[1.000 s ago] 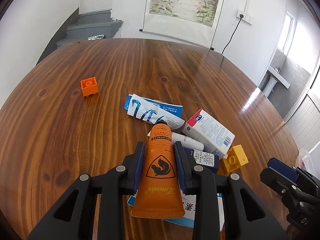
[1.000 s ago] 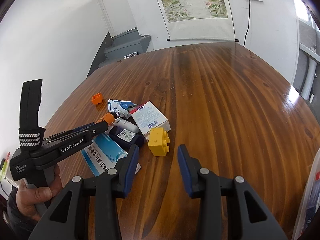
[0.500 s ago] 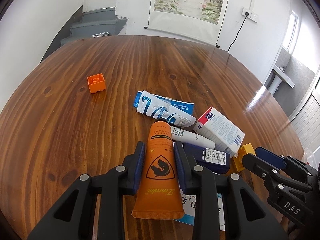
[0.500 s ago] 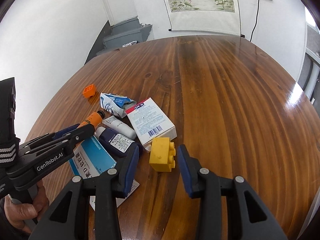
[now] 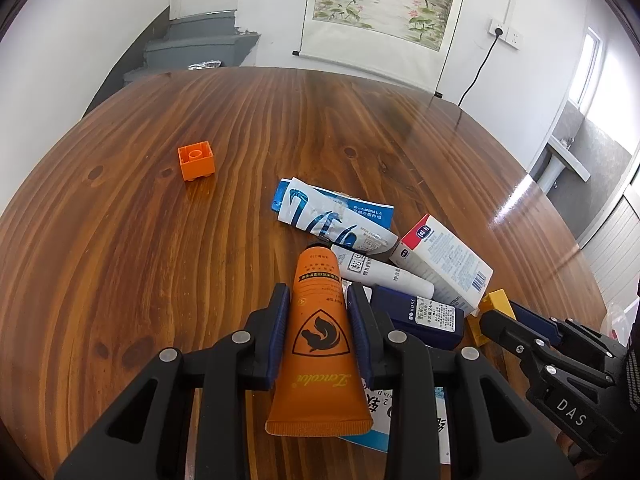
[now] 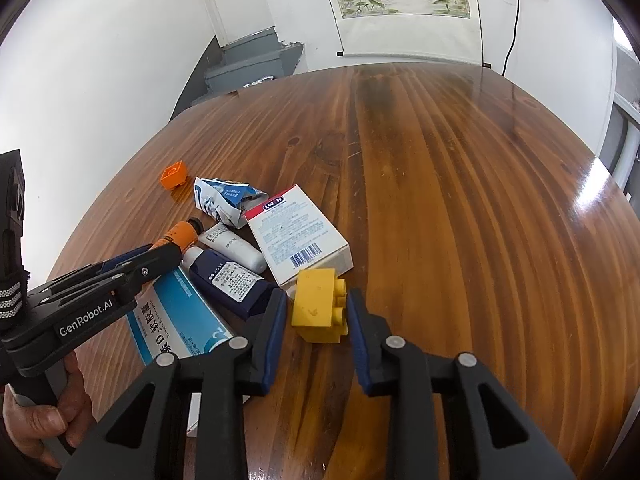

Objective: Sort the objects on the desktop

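Your left tongs (image 5: 318,316) are clamped on the orange tube (image 5: 320,344), blue pads pressed to both its sides, cap end pointing away from you toward the heap. The tube's crimped tail sticks back between the arms, over a blue-and-white box (image 6: 176,320) that lies flat on the surface (image 5: 160,240). In the right wrist view your hand (image 6: 36,420) grips the handle of that tool at the lower left.

Your right tongs (image 6: 318,312) are closing around the yellow brick (image 6: 318,306). The brick sits between the pads, studs facing the right pad, which lies against or just beside them; a narrow gap shows at the left pad, so the pads do not squeeze it yet. The brick rests on the surface, touching the near corner of the white carton (image 6: 298,232) with the barcode.

Beside the carton lie a white tube (image 6: 232,246) and a navy tube (image 6: 230,280), side by side, the navy one nearer you and partly over the blue-and-white box. Beyond them sits a crumpled blue-and-white packet (image 6: 224,200), touching the carton's far end. An orange brick (image 5: 196,160) stands alone, well apart from the heap, on the far left of the surface.
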`<state>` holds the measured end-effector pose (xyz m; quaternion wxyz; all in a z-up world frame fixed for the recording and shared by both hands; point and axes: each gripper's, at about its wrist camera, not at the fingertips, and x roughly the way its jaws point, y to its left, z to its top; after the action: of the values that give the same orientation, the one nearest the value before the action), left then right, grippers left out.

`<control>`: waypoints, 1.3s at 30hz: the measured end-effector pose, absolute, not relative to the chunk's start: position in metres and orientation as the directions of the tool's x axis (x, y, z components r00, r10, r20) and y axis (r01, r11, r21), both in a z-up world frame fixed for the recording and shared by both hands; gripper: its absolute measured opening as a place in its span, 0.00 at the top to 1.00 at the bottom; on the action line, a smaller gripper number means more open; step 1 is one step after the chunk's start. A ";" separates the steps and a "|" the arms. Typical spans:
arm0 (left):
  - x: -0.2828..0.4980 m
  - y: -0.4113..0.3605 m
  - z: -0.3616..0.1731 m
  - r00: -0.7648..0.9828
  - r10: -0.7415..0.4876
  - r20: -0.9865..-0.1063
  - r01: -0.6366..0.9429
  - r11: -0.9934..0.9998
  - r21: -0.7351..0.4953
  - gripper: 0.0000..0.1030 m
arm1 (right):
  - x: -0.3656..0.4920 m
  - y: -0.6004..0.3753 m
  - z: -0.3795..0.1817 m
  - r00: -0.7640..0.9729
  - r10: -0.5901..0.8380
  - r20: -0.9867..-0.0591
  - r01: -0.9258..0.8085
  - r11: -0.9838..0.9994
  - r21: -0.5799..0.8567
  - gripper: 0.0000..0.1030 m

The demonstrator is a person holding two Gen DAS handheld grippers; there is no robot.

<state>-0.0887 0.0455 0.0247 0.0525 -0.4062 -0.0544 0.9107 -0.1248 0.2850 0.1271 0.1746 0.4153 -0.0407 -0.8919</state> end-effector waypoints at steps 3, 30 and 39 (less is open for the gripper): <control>-0.084 0.046 0.031 -0.683 0.151 -0.714 -0.062 -0.987 -0.149 0.70 | -0.121 0.290 0.131 -0.606 -0.350 -0.714 0.270 -0.935 0.229 0.73; -0.080 0.011 0.038 -0.693 0.091 -0.715 0.030 -0.987 -0.155 0.40 | -0.099 0.313 0.144 -0.651 -0.382 -0.656 0.235 -0.923 0.305 0.73; -0.073 -0.002 0.033 -0.695 0.050 -0.718 0.061 -0.990 -0.128 0.40 | -0.098 0.314 0.145 -0.647 -0.396 -0.652 0.242 -0.917 0.317 0.73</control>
<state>-0.0728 -0.0024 0.0332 -0.0031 -0.3907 -0.0710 0.9178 -0.0983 0.3138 0.1445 0.1767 0.3814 -0.1010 -0.9017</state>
